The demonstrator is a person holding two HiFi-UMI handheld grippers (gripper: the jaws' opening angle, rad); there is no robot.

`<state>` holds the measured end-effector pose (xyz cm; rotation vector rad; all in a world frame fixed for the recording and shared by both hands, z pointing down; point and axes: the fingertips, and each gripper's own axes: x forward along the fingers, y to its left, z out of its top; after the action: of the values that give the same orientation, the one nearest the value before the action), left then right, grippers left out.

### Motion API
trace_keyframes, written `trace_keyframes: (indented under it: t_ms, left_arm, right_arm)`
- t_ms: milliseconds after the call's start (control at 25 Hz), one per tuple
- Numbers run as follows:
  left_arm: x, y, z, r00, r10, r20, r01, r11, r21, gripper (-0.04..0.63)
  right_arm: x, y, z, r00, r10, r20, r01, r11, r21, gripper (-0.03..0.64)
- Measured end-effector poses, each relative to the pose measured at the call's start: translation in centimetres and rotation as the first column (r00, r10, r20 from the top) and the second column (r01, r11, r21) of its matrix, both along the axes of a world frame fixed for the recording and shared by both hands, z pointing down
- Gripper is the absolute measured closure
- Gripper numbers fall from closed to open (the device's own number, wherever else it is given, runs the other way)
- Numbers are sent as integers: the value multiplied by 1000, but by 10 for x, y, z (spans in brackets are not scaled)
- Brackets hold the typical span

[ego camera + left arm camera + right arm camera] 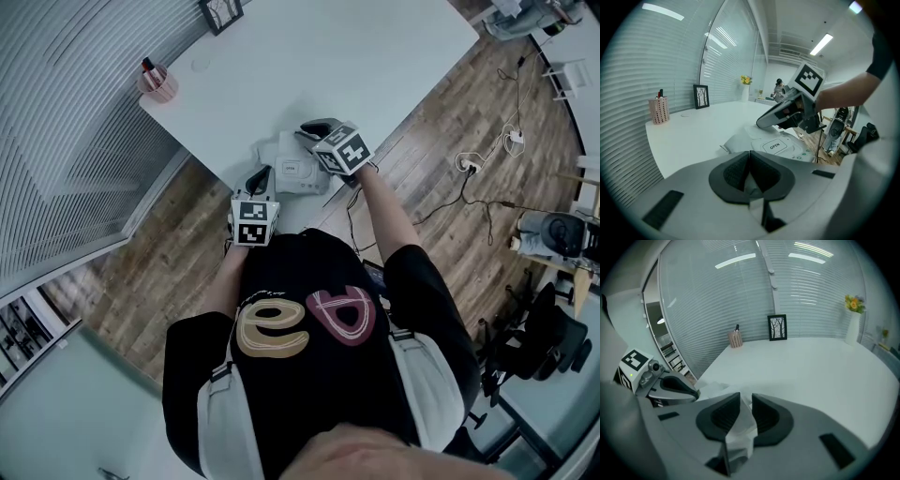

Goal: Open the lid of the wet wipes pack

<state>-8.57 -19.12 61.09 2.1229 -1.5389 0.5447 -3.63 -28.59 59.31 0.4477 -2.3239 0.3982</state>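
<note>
The white wet wipes pack (289, 167) lies at the near edge of the white table (375, 66). Its lid, a flat label printed OPEN (774, 146), lies closed on top. My left gripper (262, 175) is at the pack's left end. Its jaws (749, 161) are shut, and the pack's near edge is hidden behind them, so a pinch cannot be told. My right gripper (309, 129) hovers over the pack's far side, apart from the lid, its fingers (776, 117) pointing across it. Its jaws (746, 401) stand open by a narrow gap with nothing between the pads.
A pink pen cup (157, 82) and a small framed picture (221, 13) stand at the table's far left. A white vase with yellow flowers (853, 324) stands far off. Cables (469, 164) run over the wooden floor on the right.
</note>
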Motion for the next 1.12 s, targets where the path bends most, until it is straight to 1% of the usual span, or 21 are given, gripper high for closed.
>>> trace_keyframes:
  t_ms: [40, 120, 200, 320, 480, 600, 800, 960, 1040, 1120]
  left_arm:
    - [0, 0, -1, 1000, -1, 0, 1, 1000, 2, 577]
    - [0, 0, -4, 1000, -1, -3, 1, 1000, 3, 577]
    - [0, 0, -5, 1000, -6, -11, 6, 1000, 0, 577]
    - [-1, -1, -7, 999, -16, -36, 16, 1000, -2, 577]
    - [-1, -1, -8, 999, -18, -48, 18, 1000, 6, 577]
    - [-4, 2, -9, 996, -54, -74, 55, 998, 6, 577]
    - [-5, 6, -11, 991, -60, -119, 63, 998, 26, 577]
    - [-6, 8, -23, 985, -75, -155, 86, 994, 65, 576]
    - [-6, 7, -32, 983, -78, -167, 94, 992, 90, 575]
    - [-6, 7, -41, 981, -80, -174, 101, 988, 116, 575]
  right_arm:
    - [0, 1, -1, 1000, 14, 12, -14, 1000, -11, 537]
    - [2, 2, -4, 999, 26, 23, -26, 999, -22, 489]
    - [5, 3, -8, 999, 37, 34, -37, 999, -12, 472]
    - [11, 0, -21, 989, 100, 110, -100, 995, -4, 445]
    - [24, -4, -45, 942, 219, 252, -219, 975, -30, 425]
    - [35, -2, -56, 908, 278, 313, -284, 959, -29, 422]
    - [54, 7, -67, 865, 347, 364, -368, 930, -11, 422]
    - [64, 21, -76, 820, 397, 412, -433, 901, -7, 422]
    - [67, 28, -78, 813, 405, 418, -452, 892, 15, 422]
    - [67, 37, -77, 817, 397, 418, -452, 891, 38, 423]
